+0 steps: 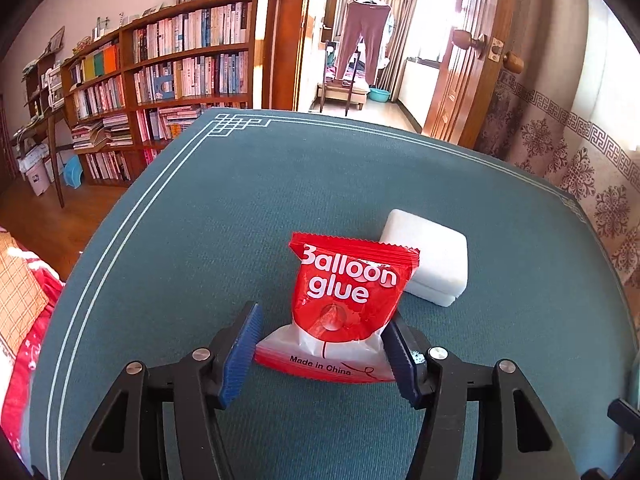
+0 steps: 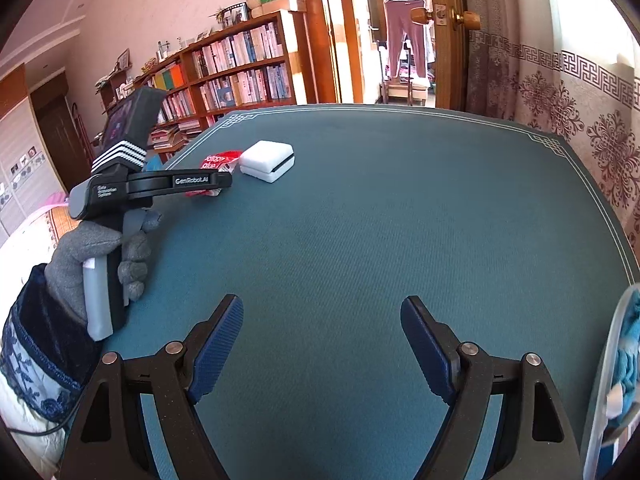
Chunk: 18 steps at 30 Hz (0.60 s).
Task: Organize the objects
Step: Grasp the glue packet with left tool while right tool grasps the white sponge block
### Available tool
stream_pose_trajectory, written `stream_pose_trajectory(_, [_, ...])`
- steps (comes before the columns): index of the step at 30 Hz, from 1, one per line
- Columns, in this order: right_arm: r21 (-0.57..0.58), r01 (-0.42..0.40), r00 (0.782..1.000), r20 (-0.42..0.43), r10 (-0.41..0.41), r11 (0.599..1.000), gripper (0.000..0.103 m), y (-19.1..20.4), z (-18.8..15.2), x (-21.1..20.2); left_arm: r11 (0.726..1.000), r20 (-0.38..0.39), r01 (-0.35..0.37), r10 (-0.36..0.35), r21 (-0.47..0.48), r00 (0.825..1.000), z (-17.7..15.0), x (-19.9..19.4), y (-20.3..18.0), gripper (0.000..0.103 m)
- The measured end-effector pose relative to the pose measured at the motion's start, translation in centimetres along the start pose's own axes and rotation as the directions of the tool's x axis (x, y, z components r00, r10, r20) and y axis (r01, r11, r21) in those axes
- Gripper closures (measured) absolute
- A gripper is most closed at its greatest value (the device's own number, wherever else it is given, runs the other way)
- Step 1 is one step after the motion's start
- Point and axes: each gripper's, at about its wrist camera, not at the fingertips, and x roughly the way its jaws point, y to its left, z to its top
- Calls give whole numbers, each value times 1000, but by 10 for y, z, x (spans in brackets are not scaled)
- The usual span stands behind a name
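Note:
A red and white "Balloon glue" packet (image 1: 348, 296) stands tilted up on the teal table mat (image 1: 240, 220). My left gripper (image 1: 325, 332) has its blue pads against the packet's two lower edges, shut on it. Just behind the packet, to its right, lies a white box (image 1: 430, 258). The right wrist view shows the same packet (image 2: 218, 160), the white box (image 2: 267, 160) and the left gripper (image 2: 222, 181), held by a grey-gloved hand (image 2: 92, 252). My right gripper (image 2: 322, 308) stands open over bare mat (image 2: 380, 208), far from both objects.
A pale container with blue cloth inside (image 2: 626, 360) sits at the table's right edge. A bookshelf (image 1: 180, 64) and an open wooden door (image 1: 460, 60) stand beyond the table. A patterned curtain (image 2: 560, 92) hangs at the right. A red quilted cover (image 1: 24, 320) lies to the left.

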Motion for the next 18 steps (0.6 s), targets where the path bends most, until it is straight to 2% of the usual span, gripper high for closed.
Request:
stream_pose_trajectory(6, [44,-29,999,-19,30,999,21,-2,49,46,996,33,-1,4,-86,999,1,-6,16,41])
stream_pose_trajectory(12, [153,-115,990,-64,126,981,21,-3,93,99,993,42,-11,16,-114,999,0,-7,20,41])
stream_pose_trajectory(18, [238,-181,976,-79,204,954,21,6,119,139,987,32,-11,16,-162,999,0,-5,29,40])
